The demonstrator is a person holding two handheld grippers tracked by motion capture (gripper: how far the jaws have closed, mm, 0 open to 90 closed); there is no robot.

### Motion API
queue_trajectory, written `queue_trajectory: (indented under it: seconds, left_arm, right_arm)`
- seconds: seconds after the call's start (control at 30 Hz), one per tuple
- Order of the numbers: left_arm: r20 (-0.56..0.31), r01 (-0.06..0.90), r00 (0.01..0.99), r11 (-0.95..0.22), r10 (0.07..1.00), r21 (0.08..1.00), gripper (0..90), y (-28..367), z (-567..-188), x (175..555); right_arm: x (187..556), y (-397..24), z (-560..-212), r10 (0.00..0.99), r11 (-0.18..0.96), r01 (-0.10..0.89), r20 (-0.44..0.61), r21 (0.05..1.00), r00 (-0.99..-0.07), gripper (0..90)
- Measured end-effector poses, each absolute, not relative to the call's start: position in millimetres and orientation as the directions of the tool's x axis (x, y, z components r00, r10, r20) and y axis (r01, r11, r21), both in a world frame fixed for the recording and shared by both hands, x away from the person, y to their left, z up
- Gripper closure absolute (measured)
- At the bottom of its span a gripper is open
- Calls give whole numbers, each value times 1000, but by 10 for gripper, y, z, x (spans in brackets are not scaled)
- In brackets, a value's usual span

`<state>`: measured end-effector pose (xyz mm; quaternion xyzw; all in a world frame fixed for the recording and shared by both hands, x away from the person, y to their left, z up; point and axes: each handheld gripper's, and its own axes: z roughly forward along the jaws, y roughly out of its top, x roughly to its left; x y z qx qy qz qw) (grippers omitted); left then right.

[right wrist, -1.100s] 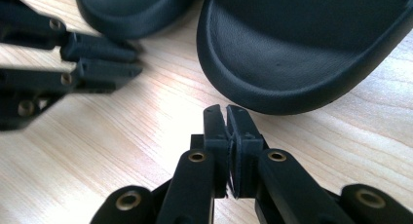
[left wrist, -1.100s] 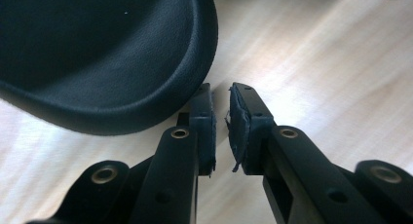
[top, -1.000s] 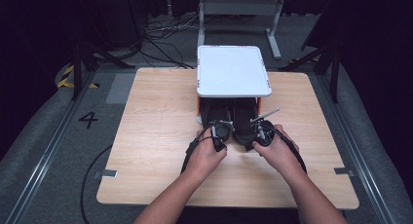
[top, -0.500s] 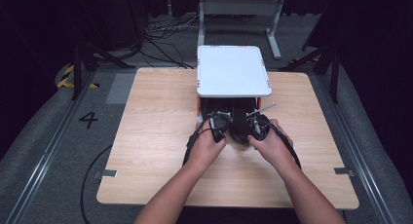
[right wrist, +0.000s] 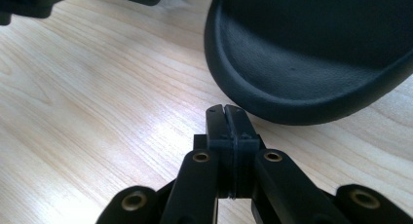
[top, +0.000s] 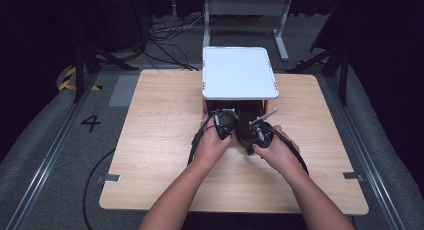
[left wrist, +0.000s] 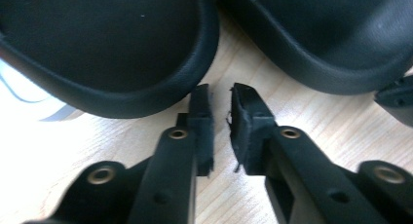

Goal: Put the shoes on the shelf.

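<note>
Two black slippers (top: 248, 124) sit on the counter (top: 160, 140) under the white stand (top: 239, 72). Left gripper (left wrist: 221, 121) fingers slightly parted, just opening, grasping nothing; right gripper (right wrist: 226, 124) clenched empty. Open wider before taking a rim.

**A recording rig, not anybody's home**

We're looking down on a lab or studio set-up. A pale wooden table (top: 165, 140) stands alone on grey carpet (top: 45, 155), ringed by black curtain and darkness. Cables (top: 165, 32) snake across the floor behind it, a metal frame stand (top: 245, 15) sits at the back, and there's a number 4 (top: 91, 122) marked on the floor, with yellow-black hazard tape (top: 67, 80) nearby. A metal rail (top: 40, 165) runs along the left.
</note>
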<state>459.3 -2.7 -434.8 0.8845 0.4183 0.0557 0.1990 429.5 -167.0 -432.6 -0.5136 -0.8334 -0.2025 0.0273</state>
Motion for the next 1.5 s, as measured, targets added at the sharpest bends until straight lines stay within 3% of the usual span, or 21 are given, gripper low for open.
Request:
queue_trajectory:
  seconds: [0.13,0.3,0.8,1.07,1.23,1.5]
  left_arm:
    - [-93,688,672,-573,735,445,713,-1,-4364,4538]
    - [-102,665,694,-581,713,470,630,113,-4284,4401]
    - [-113,685,651,-517,751,513,605,657,-4126,4173]
    - [-92,675,646,-510,758,533,531,846,-4015,4076]
    - [-83,667,641,-500,763,552,414,1001,-3919,3992]
    - [-7,630,667,-558,745,541,248,1285,-3845,3949]
  right_arm:
    - [4331,-1679,-4325,844,390,861,248,325,-476,900]
    - [4407,-1664,-4280,864,397,838,156,374,-479,900]
    - [4772,-1584,-4287,877,378,860,164,342,-451,898]
    - [4522,-1801,-4089,831,351,835,269,424,-486,728]
    - [4301,-2160,-3836,811,293,764,274,575,-517,583]
    - [4074,-2777,-3624,793,201,692,299,693,-531,513]
